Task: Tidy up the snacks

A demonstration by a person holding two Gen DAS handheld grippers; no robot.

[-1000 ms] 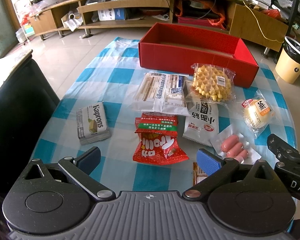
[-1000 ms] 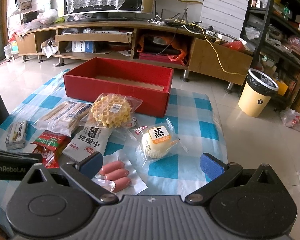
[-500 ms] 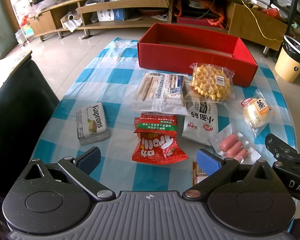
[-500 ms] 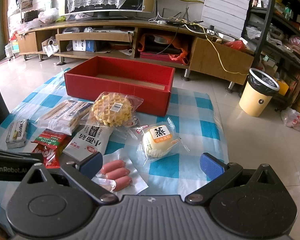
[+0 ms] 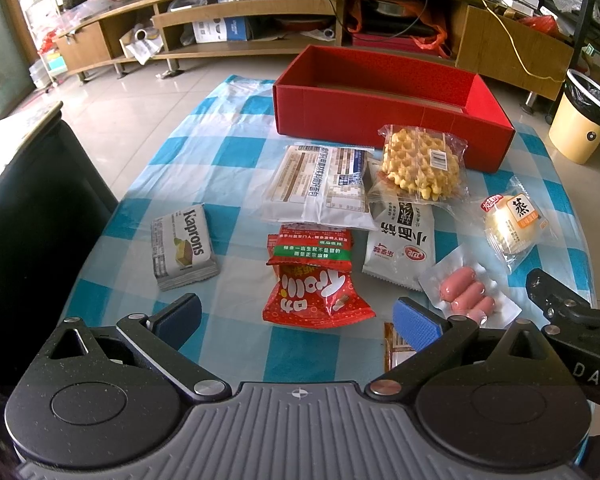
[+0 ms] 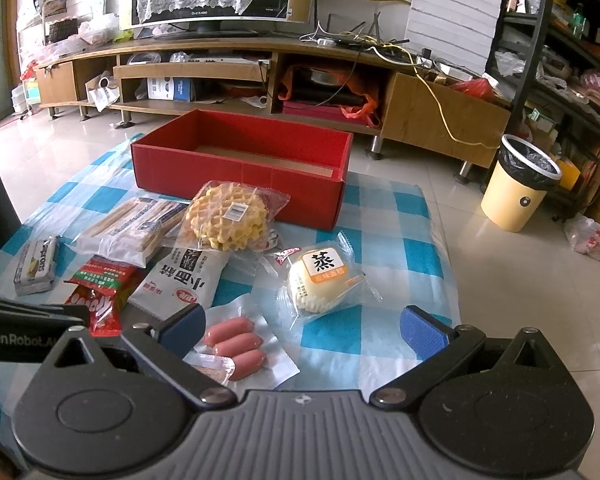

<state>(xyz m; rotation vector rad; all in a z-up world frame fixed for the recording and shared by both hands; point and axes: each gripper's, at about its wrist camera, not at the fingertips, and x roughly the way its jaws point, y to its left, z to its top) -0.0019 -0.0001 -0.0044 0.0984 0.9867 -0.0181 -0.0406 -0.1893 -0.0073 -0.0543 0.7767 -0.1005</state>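
Note:
An empty red box [image 5: 384, 108] [image 6: 244, 164] stands at the far end of a blue-checked cloth. In front of it lie several wrapped snacks: a waffle [image 5: 420, 164] [image 6: 228, 220], a bun [image 5: 512, 220] [image 6: 320, 280], sausages [image 5: 466, 292] [image 6: 236, 344], a red packet [image 5: 316, 292], a white noodle pack [image 5: 404, 244] and a Kaprons wafer [image 5: 182, 244]. My left gripper [image 5: 296, 318] hovers open just short of the red packet. My right gripper [image 6: 302, 328] hangs open near the sausages and bun. Neither holds anything.
The checked cloth [image 5: 172, 168] covers a low table with floor around it. A dark chair [image 5: 32, 216] stands at the left. A yellow bin [image 6: 516, 180] sits on the floor to the right. A long wooden TV cabinet [image 6: 260, 76] runs behind the box.
Both views have shifted only slightly; the snacks sit a touch lower and closer in the right wrist view. Nothing was taken hold of or let go.

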